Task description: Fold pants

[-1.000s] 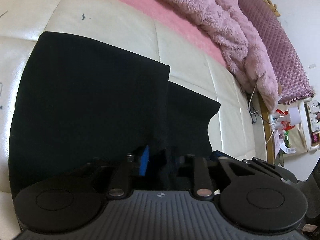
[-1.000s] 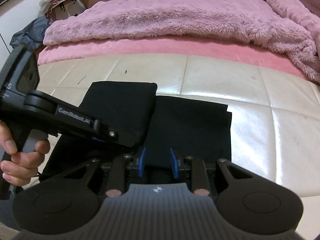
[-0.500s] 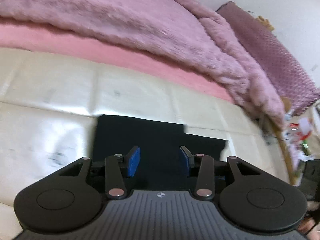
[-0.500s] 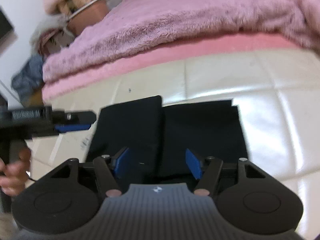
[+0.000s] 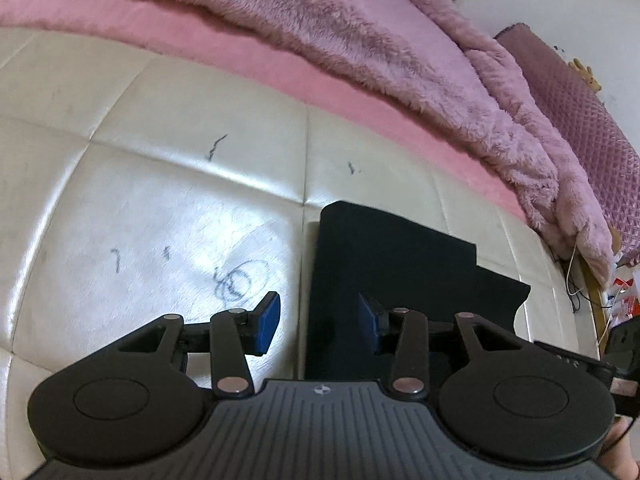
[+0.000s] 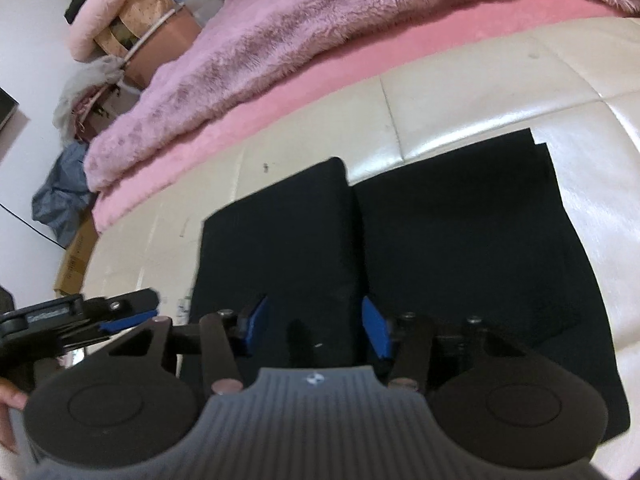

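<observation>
Black folded pants [image 6: 384, 248] lay on a cream mattress [image 5: 160, 200]; the left gripper [image 5: 318, 320] and right gripper [image 6: 316, 324] hovered open above them, the right's jaws just narrowing, holding nothing.

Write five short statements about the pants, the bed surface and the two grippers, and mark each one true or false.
1. The black pants lie on the cream padded surface. True.
2. The left gripper is clamped on the pants. False: its jaws stand apart with nothing between the pads, one pad over the cream surface, one over the cloth.
3. The fluffy pink blanket covers the pants. False: it lies further back, apart from them.
4. The right gripper stands open above the pants. True: the blue pads are apart and no cloth is pinched between them.
5. The cream surface is spotless. False: it bears dark pen scribbles.
</observation>
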Demonstrator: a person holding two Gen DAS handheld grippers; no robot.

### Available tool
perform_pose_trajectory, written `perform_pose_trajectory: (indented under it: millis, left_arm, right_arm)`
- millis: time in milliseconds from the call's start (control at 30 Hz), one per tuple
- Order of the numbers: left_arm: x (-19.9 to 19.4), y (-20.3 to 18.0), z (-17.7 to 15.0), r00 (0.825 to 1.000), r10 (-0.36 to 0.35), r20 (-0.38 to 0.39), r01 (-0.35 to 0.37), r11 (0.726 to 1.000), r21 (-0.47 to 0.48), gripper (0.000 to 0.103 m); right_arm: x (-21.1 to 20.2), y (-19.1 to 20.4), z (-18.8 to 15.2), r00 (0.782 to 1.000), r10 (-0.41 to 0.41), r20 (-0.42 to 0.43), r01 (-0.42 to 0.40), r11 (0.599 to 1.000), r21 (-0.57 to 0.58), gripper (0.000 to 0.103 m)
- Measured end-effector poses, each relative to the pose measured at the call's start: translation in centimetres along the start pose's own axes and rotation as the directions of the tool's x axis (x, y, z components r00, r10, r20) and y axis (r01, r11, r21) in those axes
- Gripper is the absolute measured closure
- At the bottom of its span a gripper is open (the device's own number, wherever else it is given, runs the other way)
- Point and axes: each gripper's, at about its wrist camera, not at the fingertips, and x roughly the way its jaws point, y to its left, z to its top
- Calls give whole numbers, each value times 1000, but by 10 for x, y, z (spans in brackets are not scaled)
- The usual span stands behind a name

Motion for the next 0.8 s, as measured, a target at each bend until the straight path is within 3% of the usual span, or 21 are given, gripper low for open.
perform_pose_trajectory:
  millis: [67, 167, 267, 600, 800]
  left_arm:
    - [2, 3, -1, 1000, -4, -8, 4, 1000, -5, 55]
    - [5, 3, -2, 1000, -9, -18, 8, 1000, -10, 55]
    - [4, 1, -3, 1000, -11, -16, 11, 1000, -4, 55]
    - [-18, -11, 0, 998, -26, 49, 25, 1000, 7, 55]
    - [-17, -29, 2, 997, -50, 51, 47, 998, 48, 55]
  right_arm:
    - [7, -8, 1, 1000, 10, -10, -10, 999, 33, 62]
    - [13, -21, 0, 998, 62, -17, -60, 994, 94, 86]
    - [10, -16, 1, 997, 77, -12, -76, 994, 76, 94]
    - [-59, 77, 54, 984, 179, -6, -177, 970, -166, 98]
    - [-115, 83, 85, 985, 174, 19, -167, 969, -183, 98]
